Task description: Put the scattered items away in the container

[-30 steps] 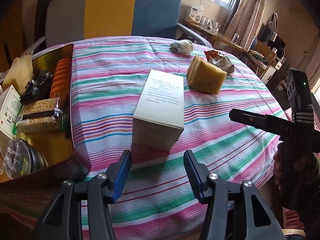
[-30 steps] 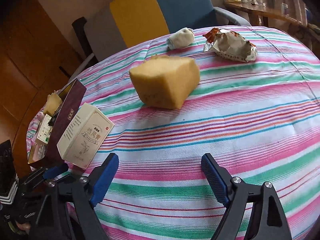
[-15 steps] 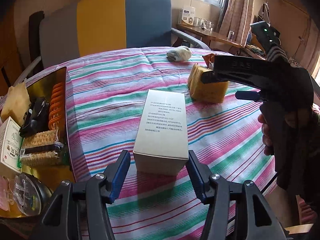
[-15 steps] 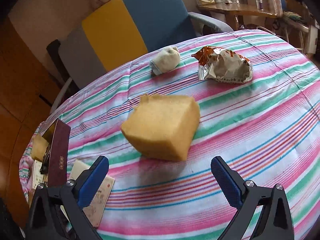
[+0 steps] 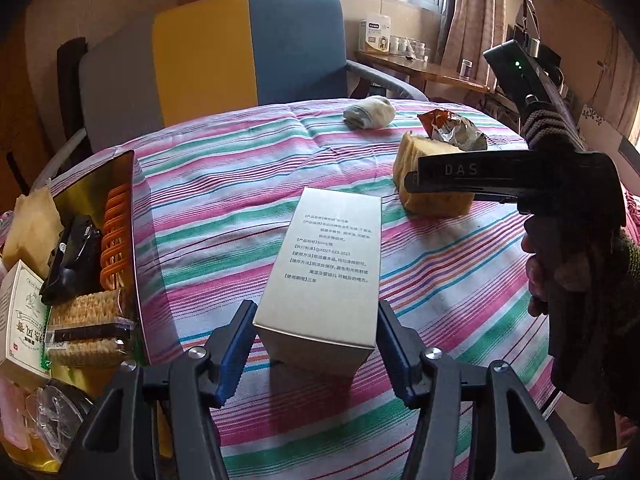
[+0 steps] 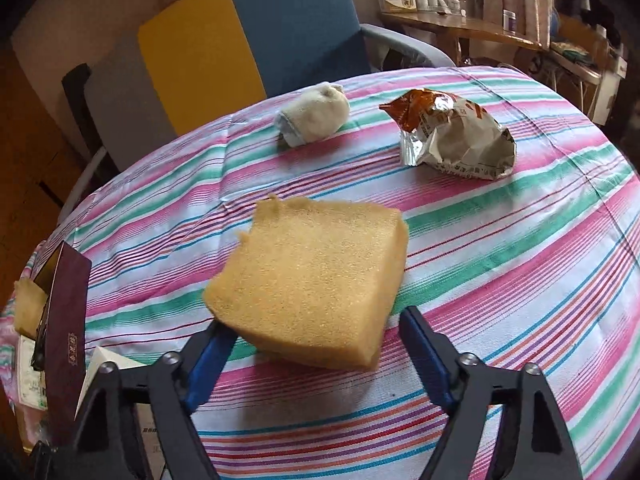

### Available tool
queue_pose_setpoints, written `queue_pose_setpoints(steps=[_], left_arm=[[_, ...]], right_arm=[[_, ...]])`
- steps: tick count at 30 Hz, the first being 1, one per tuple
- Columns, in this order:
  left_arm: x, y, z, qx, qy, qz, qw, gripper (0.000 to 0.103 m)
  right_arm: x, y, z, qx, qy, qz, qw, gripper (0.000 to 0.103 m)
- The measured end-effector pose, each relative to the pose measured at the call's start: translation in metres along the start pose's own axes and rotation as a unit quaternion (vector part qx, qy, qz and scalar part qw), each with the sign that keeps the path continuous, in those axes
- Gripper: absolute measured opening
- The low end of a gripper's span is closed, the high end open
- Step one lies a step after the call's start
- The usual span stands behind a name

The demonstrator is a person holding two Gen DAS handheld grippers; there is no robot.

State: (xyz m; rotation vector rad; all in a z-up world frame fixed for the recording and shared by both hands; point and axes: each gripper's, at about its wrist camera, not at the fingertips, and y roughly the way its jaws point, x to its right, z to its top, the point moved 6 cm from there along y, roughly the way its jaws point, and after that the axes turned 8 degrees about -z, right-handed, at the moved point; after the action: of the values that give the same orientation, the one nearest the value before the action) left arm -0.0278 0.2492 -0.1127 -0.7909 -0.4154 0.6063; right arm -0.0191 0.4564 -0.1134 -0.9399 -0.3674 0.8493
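Since a sec ago both hands have closed in: the left gripper (image 5: 316,344) now straddles the near end of the white carton (image 5: 328,276), which sat well ahead of it before, and the right gripper (image 6: 316,356) has swung from open cloth onto the sponge (image 6: 312,284).

Left jaws: apart and opening, carton's near end between them, left pad about touching, right pad just clear; not clamped. Right jaws: closing w/ the sponge's near edge between them; left pad tucked under/against the corner, right pad still off it, so no grip yet.

Progress: container (image 5: 132,240), a gold-lined box at the bench's left edge, already holds wafer packs (image 5: 86,324), an orange plastic piece, a black packet, a green-and-white carton and clear plastic bits. Left on the striped cloth (image 5: 240,184): white carton at near centre, sponge to its far right, rolled sock (image 5: 370,117) and crumpled snack bag (image 6: 456,134) at the far side. I'd judge roughly halfway, four items to go.

Writing: carton top carries small Chinese print, too fine to read in full. "DAS" shows on the right gripper's body in the left view. The container's maroon outer wall has gold characters, illegible.
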Motion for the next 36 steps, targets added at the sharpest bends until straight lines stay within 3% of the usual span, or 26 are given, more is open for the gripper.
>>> queue_pose_setpoints(steps=[6, 13, 17, 22, 30, 33, 36], left_arm=[[0.001, -0.002, -0.002, 0.002, -0.005, -0.006, 1.0000, 0.059], [0.005, -0.015, -0.005, 0.004, -0.052, -0.043, 0.9978, 0.059], [0.011, -0.021, -0.009, 0.005, -0.045, -0.048, 0.9978, 0.059], [0.010, -0.024, 0.002, 0.007, -0.015, -0.022, 0.9996, 0.061], [0.011, -0.002, 0.006, -0.032, 0.035, -0.020, 0.9987, 0.063], [0.009, 0.006, 0.002, -0.040, 0.013, -0.029, 0.9987, 0.052], [0.009, 0.003, 0.000, -0.028, -0.005, -0.032, 0.9991, 0.051]], right_arm=[[0.005, -0.011, -0.010, 0.008, -0.012, 0.011, 1.000, 0.071], [0.018, -0.033, -0.030, 0.007, -0.030, 0.049, 0.998, 0.071], [0.020, -0.046, -0.047, 0.004, -0.055, 0.064, 0.996, 0.071], [0.025, -0.046, -0.059, -0.003, -0.062, 0.068, 0.996, 0.072], [0.029, -0.040, -0.063, -0.003, -0.049, 0.079, 0.996, 0.075], [0.029, -0.037, -0.066, -0.004, -0.054, 0.078, 0.995, 0.076], [0.025, -0.037, -0.069, 0.001, -0.072, 0.068, 0.995, 0.076]])
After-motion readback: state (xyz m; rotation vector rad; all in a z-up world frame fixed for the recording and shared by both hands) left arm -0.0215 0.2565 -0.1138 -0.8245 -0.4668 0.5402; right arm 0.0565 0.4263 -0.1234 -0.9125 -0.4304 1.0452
